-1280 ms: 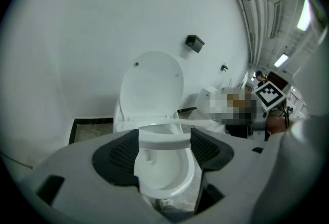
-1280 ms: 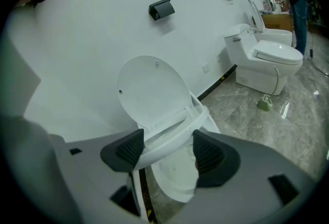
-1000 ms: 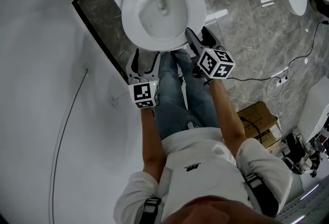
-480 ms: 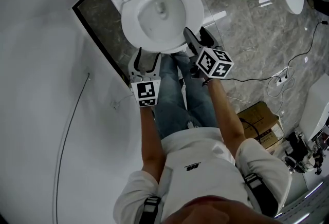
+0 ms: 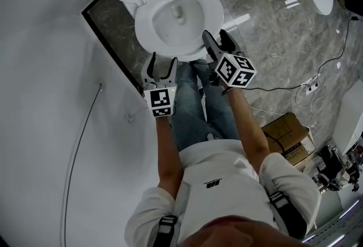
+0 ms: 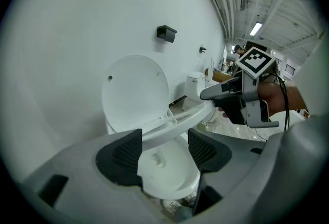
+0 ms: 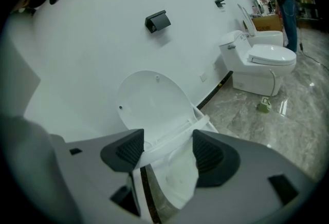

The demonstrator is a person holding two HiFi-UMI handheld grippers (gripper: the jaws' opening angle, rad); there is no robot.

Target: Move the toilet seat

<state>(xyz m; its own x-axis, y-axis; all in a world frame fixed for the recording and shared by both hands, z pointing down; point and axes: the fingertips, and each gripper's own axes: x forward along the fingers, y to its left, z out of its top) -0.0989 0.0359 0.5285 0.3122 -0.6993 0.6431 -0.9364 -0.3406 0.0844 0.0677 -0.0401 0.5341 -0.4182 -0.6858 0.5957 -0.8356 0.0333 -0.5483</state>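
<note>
- Two open grippers straddle the toilet seat [image 6: 172, 124] at the bowl's front edge. Your left gripper [image 6: 163, 153] has just been closing its jaws a little, and the rim lies between its pads unpinched.
- Your right gripper [image 7: 167, 153] stands wide too, with the front rim crossing between its jaws.
- The seat is tilted, its front lifted clear of the bowl [image 6: 167, 182].
- The lid [image 6: 134, 89] stands upright at the bowl's back edge.
- What's left, I judge, is to finish the swing, either up to the lid or down onto the bowl.
</note>
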